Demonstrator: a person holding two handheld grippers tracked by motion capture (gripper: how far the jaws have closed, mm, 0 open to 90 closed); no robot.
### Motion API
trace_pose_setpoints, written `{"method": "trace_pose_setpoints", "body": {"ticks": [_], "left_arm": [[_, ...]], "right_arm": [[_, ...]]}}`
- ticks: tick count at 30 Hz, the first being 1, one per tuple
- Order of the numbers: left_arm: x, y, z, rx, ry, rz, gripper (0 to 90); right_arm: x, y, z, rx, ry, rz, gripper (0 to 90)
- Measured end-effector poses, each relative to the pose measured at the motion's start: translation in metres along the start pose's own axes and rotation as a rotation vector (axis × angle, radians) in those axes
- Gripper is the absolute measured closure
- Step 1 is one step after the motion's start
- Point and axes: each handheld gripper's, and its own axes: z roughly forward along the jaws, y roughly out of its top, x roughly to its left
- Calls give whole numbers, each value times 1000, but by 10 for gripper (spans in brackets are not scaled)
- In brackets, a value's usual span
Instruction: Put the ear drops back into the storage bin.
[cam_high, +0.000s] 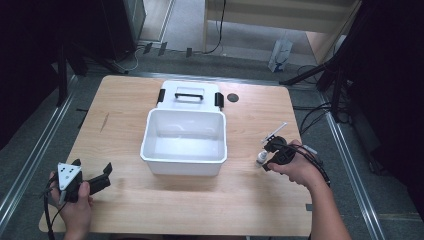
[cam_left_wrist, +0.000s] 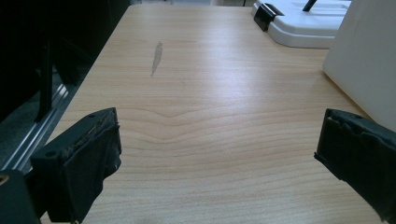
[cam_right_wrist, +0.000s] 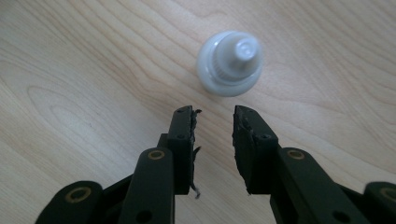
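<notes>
A small white bottle (cam_right_wrist: 229, 63) with a ribbed cap stands upright on the wooden table (cam_high: 125, 100), right of the bin in the high view (cam_high: 260, 158). My right gripper (cam_right_wrist: 213, 114) points down at the table just short of the bottle. Its jaws are drawn close together with nothing between them, and the bottle stands beyond the tips, untouched. In the high view the right gripper (cam_high: 267, 158) sits at the table's right side. My left gripper (cam_left_wrist: 217, 135) rests at the near left corner (cam_high: 92, 167), jaws wide open over bare wood.
An open white bin (cam_high: 184, 137) stands mid-table, its lid (cam_high: 190, 95) with black handle and latches lying behind it. A small black disc (cam_high: 232, 97) lies beside the lid. A thin white stick (cam_high: 276, 131) lies just beyond the right gripper.
</notes>
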Motion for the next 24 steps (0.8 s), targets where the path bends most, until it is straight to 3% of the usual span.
{"method": "trace_pose_setpoints", "body": {"ticks": [3, 6, 8, 11, 14, 16, 20, 22, 24], "left_arm": [[0, 0, 0, 1, 2, 3, 5], [0, 0, 0, 0, 3, 3, 5], [-1, 0, 0, -1, 4, 4, 5], [-1, 0, 0, -1, 3, 5, 5], [0, 0, 0, 0, 1, 3, 5], [0, 0, 0, -1, -2, 2, 5], [0, 0, 0, -1, -3, 0, 5], [0, 0, 0, 0, -2, 4, 5], [-1, 0, 1, 1, -2, 6, 5]], "right_arm": [[-1, 1, -4, -21, 14, 17, 649], [-2, 4, -5, -21, 1, -3, 613], [-5, 8, -7, -34, -19, 25, 581], [-5, 14, -9, -69, -1, 25, 566], [-2, 21, -9, -67, -4, 20, 591], [0, 26, -6, -39, -40, 15, 622], [1, 31, -4, -43, -34, 20, 642], [1, 33, -6, -53, -27, 29, 717], [0, 34, -8, -65, -21, 34, 715]]}}
